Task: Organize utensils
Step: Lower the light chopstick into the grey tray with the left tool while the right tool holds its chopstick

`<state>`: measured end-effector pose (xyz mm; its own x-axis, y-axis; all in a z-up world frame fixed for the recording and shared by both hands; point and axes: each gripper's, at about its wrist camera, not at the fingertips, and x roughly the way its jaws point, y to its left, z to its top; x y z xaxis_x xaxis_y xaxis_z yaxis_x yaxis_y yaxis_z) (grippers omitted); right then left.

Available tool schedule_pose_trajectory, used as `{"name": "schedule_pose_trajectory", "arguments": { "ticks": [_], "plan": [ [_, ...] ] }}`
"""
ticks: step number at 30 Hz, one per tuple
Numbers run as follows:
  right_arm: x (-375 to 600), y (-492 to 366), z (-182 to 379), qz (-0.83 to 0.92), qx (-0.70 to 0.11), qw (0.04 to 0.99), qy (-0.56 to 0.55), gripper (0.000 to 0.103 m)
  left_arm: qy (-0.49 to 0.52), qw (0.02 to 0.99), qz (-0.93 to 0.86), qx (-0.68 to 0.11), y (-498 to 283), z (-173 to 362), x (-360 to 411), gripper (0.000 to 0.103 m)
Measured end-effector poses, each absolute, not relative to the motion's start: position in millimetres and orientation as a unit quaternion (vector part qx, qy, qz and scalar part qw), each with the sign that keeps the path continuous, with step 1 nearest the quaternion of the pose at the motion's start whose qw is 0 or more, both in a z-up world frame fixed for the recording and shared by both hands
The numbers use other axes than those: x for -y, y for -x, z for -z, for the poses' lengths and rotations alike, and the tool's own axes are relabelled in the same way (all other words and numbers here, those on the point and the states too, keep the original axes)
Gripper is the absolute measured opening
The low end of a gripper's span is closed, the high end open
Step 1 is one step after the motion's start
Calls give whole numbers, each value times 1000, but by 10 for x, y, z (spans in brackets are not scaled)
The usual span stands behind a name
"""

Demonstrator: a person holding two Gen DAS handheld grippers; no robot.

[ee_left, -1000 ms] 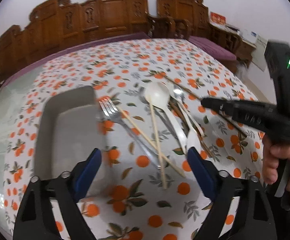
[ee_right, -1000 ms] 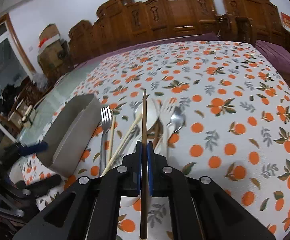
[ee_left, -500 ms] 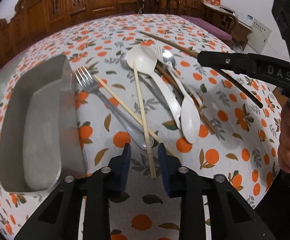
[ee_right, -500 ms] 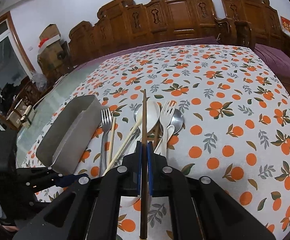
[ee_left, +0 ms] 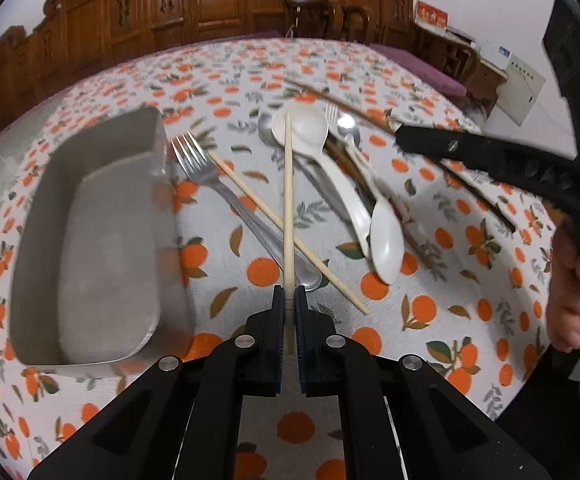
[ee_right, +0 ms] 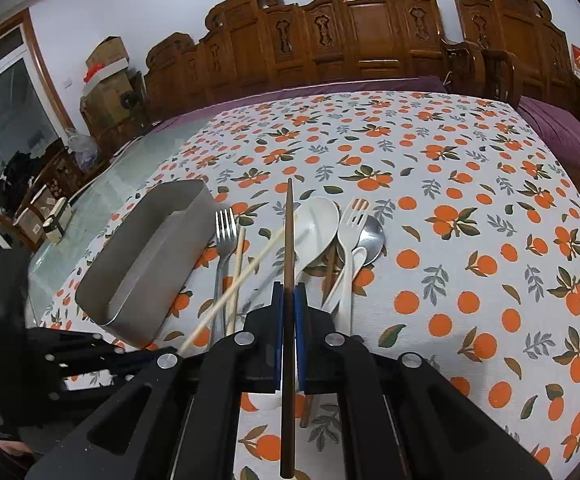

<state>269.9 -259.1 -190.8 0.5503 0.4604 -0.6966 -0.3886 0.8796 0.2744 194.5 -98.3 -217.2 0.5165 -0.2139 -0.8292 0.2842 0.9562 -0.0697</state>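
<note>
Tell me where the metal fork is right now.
In the left wrist view, the metal fork lies on the tablecloth between the grey tray and the light chopstick.

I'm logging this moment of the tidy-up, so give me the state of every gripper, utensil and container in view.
left gripper: shut on light chopstick.
right gripper: shut on dark chopstick.
metal tray: upright, nothing inside.
metal fork: flat on tablecloth.
second light chopstick: loose, crossing the fork handle.
big white spoon: bowl up.
small white spoon: on the pile.
</note>
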Motion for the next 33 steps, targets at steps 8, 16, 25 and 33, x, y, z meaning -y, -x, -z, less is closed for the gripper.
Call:
{"name": "schedule_pose_trajectory", "arguments": {
  "ticks": [8, 16, 25, 33],
  "plan": [
    [2492, -2611, 1841, -247, -398, 883, -38, 6, -36, 886, 149, -437, -1860, 1789, 859, 4],
    [2331, -2472, 1665, -261, -375, 889, -28, 6, -36, 893, 129, -429, -1907, 1650, 545, 4],
    [2103, -2374, 1681, -271, -378, 885, -4, 6, -22, 894, 98, -436, -2003, 1634, 30, 4],
    [2000, -2317, 1756, -270, -387, 881, 9, 6, 1, 880, 82, -468, -2103, 1832, -294, 4]
  ]
}}
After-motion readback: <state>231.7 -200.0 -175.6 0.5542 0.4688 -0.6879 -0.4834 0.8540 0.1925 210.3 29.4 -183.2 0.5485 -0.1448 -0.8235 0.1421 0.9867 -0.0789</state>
